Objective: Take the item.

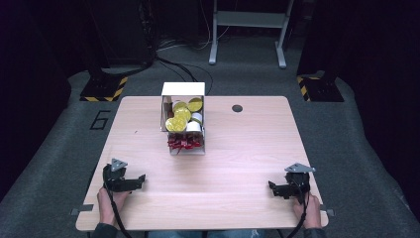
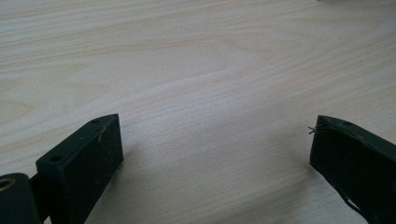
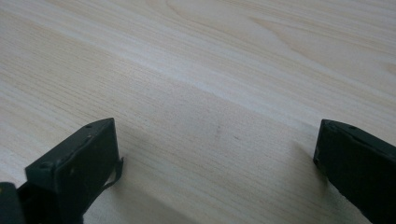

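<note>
At the table's near left corner the left gripper [image 1: 141, 179] rests low on the wooden table [image 1: 237, 163], held by the person's left hand [image 1: 105, 204], its jaws pointing inward toward the middle. That looks like a ready pose: parked at the edge, out of the way of the work. In the left gripper view its fingers [image 2: 88, 158] stand wide apart with nothing but bare wood grain between them.

Toward the middle, at the far side, a white box [image 1: 183, 118] stands open toward the camera, so its contents can be reached from the person's side. It is packed with gold-topped round tins [image 1: 181, 115], some white ones [image 1: 194, 126] and a red ribboned bundle [image 1: 184, 143] at its near end (what the bundle is, I cannot tell). It lies well apart from both grippers.

At the near right corner the right gripper [image 1: 270, 186] mirrors the left, in the right hand [image 1: 311, 212]. The right gripper view shows its fingers [image 3: 77, 165] likewise spread, empty, over the table.

The high view gives the box and the layout; the gripper views give the jaw gaps close up.
</note>
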Action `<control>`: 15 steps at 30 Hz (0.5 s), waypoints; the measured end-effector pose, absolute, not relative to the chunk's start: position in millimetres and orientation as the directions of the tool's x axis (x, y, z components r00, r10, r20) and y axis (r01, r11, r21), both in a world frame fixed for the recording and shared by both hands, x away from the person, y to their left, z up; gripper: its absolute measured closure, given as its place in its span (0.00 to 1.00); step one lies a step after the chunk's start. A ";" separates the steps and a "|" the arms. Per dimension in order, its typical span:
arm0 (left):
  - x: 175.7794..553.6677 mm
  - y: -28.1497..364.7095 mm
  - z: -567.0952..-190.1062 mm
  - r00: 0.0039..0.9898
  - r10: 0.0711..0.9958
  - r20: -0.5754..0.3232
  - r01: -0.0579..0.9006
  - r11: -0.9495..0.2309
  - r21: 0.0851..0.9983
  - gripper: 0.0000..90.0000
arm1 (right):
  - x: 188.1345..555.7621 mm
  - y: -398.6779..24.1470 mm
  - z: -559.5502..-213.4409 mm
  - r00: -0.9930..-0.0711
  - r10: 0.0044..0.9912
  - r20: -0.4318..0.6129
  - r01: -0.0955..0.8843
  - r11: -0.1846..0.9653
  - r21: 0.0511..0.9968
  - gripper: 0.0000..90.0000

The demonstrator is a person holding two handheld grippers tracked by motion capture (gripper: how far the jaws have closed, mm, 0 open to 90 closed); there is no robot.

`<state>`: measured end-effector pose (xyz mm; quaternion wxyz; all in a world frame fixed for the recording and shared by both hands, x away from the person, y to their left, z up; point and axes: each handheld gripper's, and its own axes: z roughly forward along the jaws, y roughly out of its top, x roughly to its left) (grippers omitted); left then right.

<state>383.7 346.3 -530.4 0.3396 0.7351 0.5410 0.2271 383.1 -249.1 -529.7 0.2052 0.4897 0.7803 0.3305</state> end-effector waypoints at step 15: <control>376.5 338.9 -511.0 0.365 0.928 -0.072 0.623 -0.187 0.760 0.02 | 385.4 -250.5 -529.7 -0.462 0.887 0.003 0.621 0.321 0.716 0.00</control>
